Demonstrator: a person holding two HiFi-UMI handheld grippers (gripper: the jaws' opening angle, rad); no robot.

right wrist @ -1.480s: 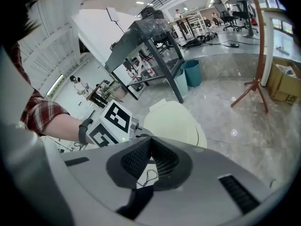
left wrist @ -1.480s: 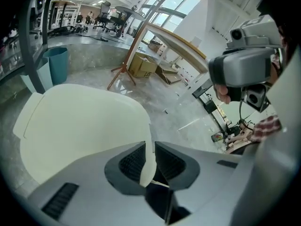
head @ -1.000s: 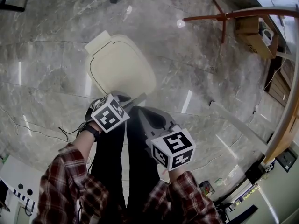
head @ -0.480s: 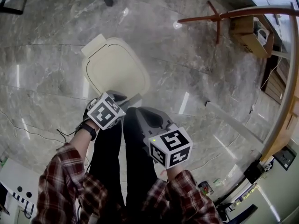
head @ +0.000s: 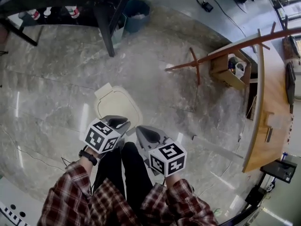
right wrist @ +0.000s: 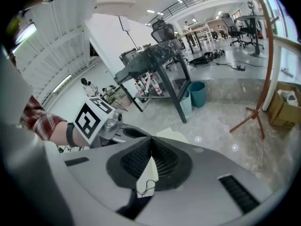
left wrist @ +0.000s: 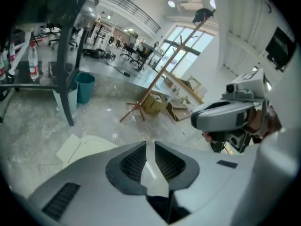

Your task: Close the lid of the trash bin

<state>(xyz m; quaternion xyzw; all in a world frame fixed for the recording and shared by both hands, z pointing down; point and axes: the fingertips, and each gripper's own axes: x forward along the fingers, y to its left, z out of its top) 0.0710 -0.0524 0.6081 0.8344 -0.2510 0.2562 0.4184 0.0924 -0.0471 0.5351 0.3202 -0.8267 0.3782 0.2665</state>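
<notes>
The trash bin [head: 117, 105] stands on the marble floor in front of me, its cream lid lying flat and closed, with a small flap at its far left corner. My left gripper [head: 117, 122] hovers over the bin's near edge, jaws together and empty. To the right of the bin, my right gripper [head: 146, 134] is also shut on nothing. In the left gripper view the cream lid [left wrist: 89, 147] shows beyond the left gripper [left wrist: 149, 147]. In the right gripper view only a corner of the bin [right wrist: 171, 135] peeks over the right gripper [right wrist: 151, 149].
A dark table leg [head: 106, 29] and a teal bucket [head: 136, 8] stand beyond the bin. A wooden stand [head: 197, 65], a cardboard box [head: 225, 72] and a curved wooden counter [head: 263, 102] are to the right. My own legs [head: 122, 173] are just behind the grippers.
The head view has pulled up and back, so the bin looks smaller and farther away. Both grippers have drawn off the lid toward me, staying shut.
</notes>
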